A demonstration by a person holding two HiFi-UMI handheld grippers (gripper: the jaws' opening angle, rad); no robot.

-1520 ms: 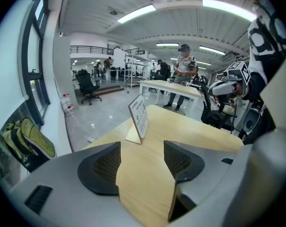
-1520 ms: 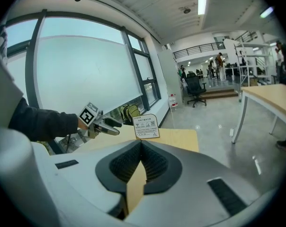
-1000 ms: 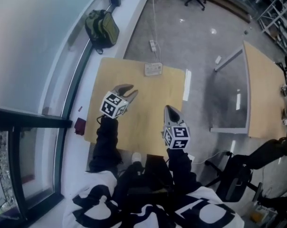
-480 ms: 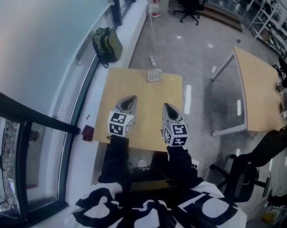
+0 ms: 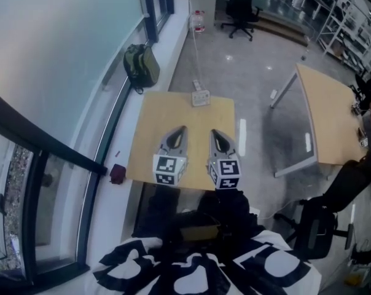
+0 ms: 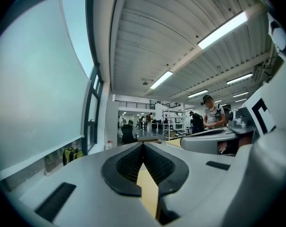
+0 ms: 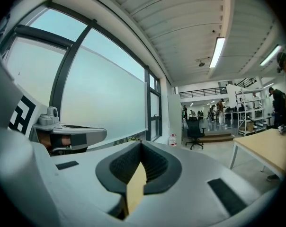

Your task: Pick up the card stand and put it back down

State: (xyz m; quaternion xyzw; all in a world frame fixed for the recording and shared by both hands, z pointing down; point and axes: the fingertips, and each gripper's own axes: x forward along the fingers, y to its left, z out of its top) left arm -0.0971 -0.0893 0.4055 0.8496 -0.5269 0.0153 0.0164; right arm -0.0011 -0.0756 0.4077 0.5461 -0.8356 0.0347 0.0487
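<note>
On the far left a big window (image 5: 56,54) is running along the room, and a green bag (image 5: 142,67) is lying by it. Next comes the table (image 5: 152,134).

The left gripper (image 5: 180,129) is hanging over the near part of the table, pointing far. Its jaws are pressed together and are pinching nothing. In its own view only a strip of table is showing between them.

A small white thing, which I am taking for the stand (image 5: 200,98), is sitting at the table's far edge. It is well apart from both grippers. Just right of the left gripper, the right gripper (image 5: 215,133) is hanging the same way. Its jaws are pressed together too, with nothing in them.

So the stand is resting on the table and no gripper is holding it. That is fitting two stories: the stand is waiting to be picked up, or it is back down and the job is done. I cannot tell which, so I am not picking a next move.

The stand is sitting right at the far edge, so a push could knock it off. The table top between the grippers and the stand is looking bare. The two grippers are hanging close together and could bump. On the left the window wall is standing near the table. On the right, open floor (image 5: 259,121) is lying between this table and a second table (image 5: 324,118).
</note>
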